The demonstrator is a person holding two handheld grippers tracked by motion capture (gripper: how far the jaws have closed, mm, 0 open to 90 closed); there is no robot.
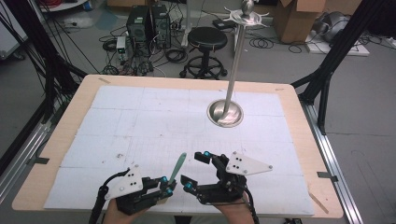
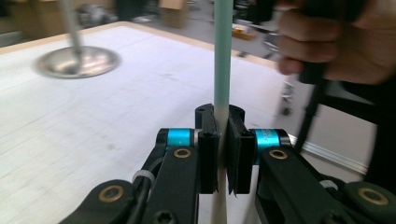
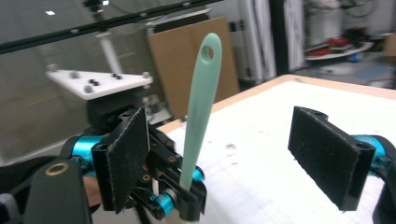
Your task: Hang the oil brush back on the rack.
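Standing near-upright, tilted slightly, mint-green utensil handle w/ hanging hole at top sits at near edge of desk, clamped low down in left claw, pads tight on both sides. Right claw just beside it, jaws wide apart, nothing between them. Steel stand w/ round base further back, well apart.
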